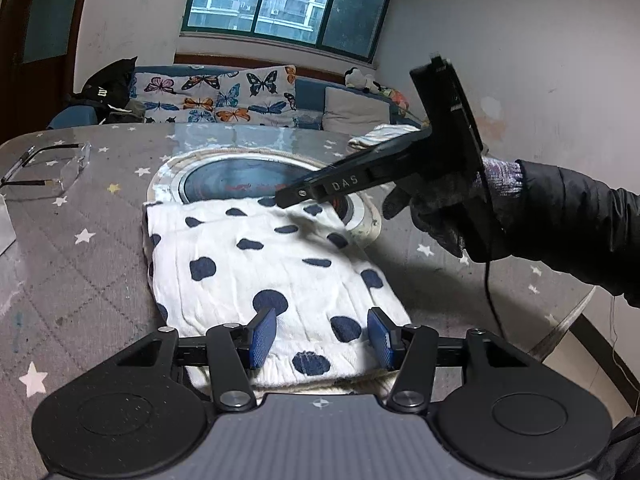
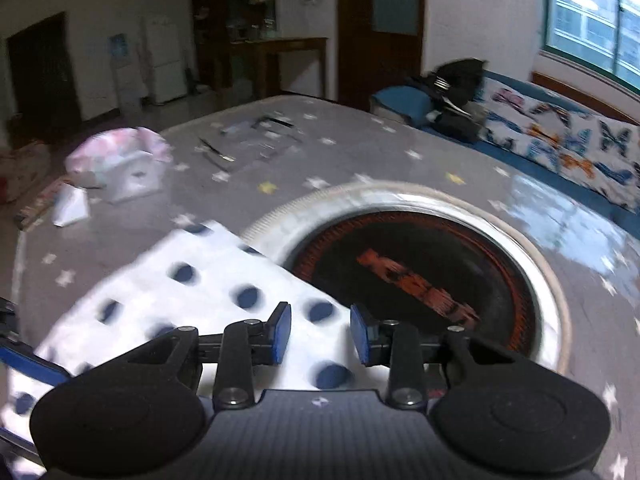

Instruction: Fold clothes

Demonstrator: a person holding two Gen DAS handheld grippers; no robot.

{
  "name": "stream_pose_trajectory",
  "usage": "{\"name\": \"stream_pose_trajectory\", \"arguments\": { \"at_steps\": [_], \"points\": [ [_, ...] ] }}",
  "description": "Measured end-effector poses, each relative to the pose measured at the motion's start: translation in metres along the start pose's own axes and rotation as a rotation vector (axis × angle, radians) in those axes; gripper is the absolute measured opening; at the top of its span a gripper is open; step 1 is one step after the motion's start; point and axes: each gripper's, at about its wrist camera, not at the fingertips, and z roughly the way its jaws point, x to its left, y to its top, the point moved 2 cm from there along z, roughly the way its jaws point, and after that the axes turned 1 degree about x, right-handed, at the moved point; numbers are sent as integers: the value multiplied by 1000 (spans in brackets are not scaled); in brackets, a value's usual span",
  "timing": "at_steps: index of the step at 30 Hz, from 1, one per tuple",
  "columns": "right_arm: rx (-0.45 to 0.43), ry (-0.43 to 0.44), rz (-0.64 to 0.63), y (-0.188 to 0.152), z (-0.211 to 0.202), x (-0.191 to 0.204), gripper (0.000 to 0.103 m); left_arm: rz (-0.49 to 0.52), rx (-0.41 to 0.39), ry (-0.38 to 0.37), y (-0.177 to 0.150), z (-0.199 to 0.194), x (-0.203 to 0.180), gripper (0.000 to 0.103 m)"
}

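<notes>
Left to right on the table [image 1: 100, 240], grey star-print cover: you're looking past a pair of clear glasses [image 1: 48, 168] at the far left edge, well apart from the work. In the right wrist view a crumpled pink-white bag [image 2: 120, 160] and some small clear bits are sitting further back, blurred. A round dark inset cooktop [image 1: 240, 180] with a pale ring is sitting mid-table; behind it a butterfly-print sofa [image 1: 216, 96] under the window [image 1: 288, 0].

The garment [image 1: 260, 272], white knit with dark blue spots, is lying folded flat on the table, its far edge overlapping the cooktop rim. Ribbed hem is nearest you.

Your left gripper [image 1: 322, 338] is hovering over the near hem, jaws about half apart, blue pads either side of the cloth, not pinching anything.

Your right gripper [image 1: 288, 196] is reaching in from the right over the garment's far corner, gloved hand [image 1: 436, 208] and black sleeve [image 1: 580, 232] behind it. In its own view the right gripper's jaws are standing fairly narrow, a gap showing between the pads, spotted cloth below, nothing clamped. View is motion-blurred.
</notes>
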Motion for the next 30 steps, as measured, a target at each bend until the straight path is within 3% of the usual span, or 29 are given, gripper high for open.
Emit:
{"name": "stream_pose_trajectory", "arguments": {
  "at_steps": [5,10,22,30],
  "points": [
    [29,158,-58,20,11,34,33,-17,-2,-6,-1,-1,-1,55],
    [82,207,-150,29,39,62,33,-34,0,-11,-2,-1,1,55],
    [109,154,-137,48,92,60,33,-56,3,-19,-3,1,2,56],
    [95,155,-35,54,85,31,39,-62,-27,-3,-3,-12,1,56]
  ]
}}
